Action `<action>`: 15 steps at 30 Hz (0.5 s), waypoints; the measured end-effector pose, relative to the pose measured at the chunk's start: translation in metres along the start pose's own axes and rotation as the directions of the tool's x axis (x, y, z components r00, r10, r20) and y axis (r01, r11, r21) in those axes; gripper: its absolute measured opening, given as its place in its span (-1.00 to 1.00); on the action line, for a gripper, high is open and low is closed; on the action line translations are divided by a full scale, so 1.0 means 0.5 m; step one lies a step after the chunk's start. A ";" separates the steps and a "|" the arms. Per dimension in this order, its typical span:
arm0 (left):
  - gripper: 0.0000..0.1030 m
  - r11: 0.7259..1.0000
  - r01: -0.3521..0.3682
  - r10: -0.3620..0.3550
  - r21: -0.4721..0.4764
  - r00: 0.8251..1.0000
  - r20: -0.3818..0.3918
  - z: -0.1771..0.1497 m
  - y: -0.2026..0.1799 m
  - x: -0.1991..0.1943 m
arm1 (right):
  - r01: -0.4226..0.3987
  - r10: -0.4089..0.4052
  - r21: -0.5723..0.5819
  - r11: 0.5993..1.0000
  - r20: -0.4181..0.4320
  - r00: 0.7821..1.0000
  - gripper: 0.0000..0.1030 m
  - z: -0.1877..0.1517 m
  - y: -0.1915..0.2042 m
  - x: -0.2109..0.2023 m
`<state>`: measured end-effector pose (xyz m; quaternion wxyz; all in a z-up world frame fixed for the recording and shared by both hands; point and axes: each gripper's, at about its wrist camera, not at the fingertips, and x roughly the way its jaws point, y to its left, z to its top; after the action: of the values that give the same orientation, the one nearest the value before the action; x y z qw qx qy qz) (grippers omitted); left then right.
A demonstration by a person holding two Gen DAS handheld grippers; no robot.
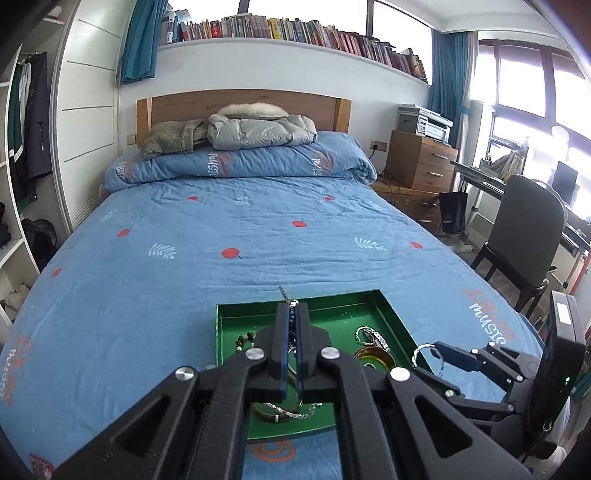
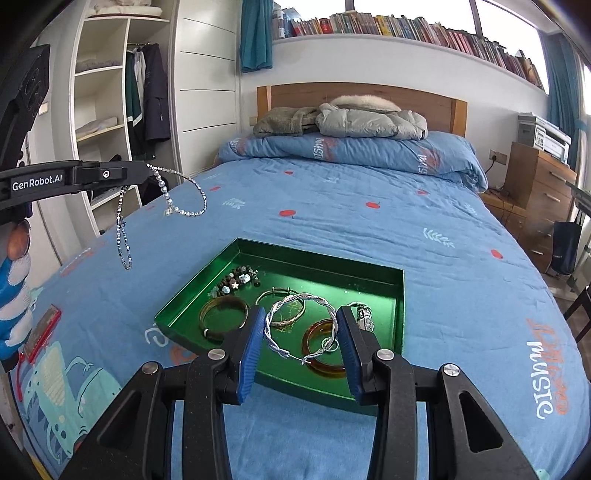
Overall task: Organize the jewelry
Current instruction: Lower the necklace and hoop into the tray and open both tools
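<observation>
Bedroom shot: a bed (image 2: 332,229) with a blue duvet covered in red apples and white leaves, "MUSIC" printed on it in white and orange near the right edge and again on the folded quilt by the headboard, plus a long row of books (image 2: 406,27) on the ledge above. Far left in the right wrist view, the left tool (image 2: 142,170) has "GenRobot.AI" written in white on its black arm, and its jaws are pinched shut on a beaded chain (image 2: 177,199) that dangles in loops above the duvet, off to the left of the tray. The green tray (image 2: 399,314) sits on the bed, and going left to right inside it there's a pile of dark beads (image 2: 238,278) with a little star at the back left, an amber bangle (image 2: 223,315), a thin metal bangle (image 2: 284,308), another amber bangle (image 2: 319,349) and a silver watch (image 2: 364,317) by the right wall. The right tool (image 2: 301,328) hovers over the front of the tray with its blue pads moderately spread, gripping a twisted silver bracelet (image 2: 295,325) across its width, the pads touching it on both sides.
</observation>
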<state>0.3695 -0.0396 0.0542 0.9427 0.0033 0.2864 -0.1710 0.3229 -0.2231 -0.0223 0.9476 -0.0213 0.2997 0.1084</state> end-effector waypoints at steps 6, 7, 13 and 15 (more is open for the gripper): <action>-0.96 0.998 -0.006 -0.001 -0.060 0.992 -0.128 -0.060 0.013 0.143 | -0.044 0.043 -0.013 0.999 -0.076 0.996 -0.23 -0.008 0.014 0.103; -0.96 0.998 -0.018 0.008 -0.065 0.988 -0.151 -0.075 0.017 0.164 | -0.050 0.048 -0.021 0.999 -0.097 0.994 -0.23 -0.014 0.018 0.118; -0.96 0.993 -0.086 0.063 -0.077 0.963 -0.262 -0.151 0.045 0.247 | -0.034 0.026 -0.035 0.999 -0.201 0.979 -0.23 -0.057 0.017 0.188; -0.95 0.992 -0.103 0.078 -0.076 0.955 -0.285 -0.168 0.052 0.261 | -0.028 0.019 -0.035 0.999 -0.219 0.975 -0.23 -0.065 0.017 0.199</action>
<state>0.4340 -0.0479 -0.0891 0.8984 -0.0017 0.4246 -0.1124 0.3822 -0.1988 -0.1056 0.9069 -0.0476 0.4004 0.1222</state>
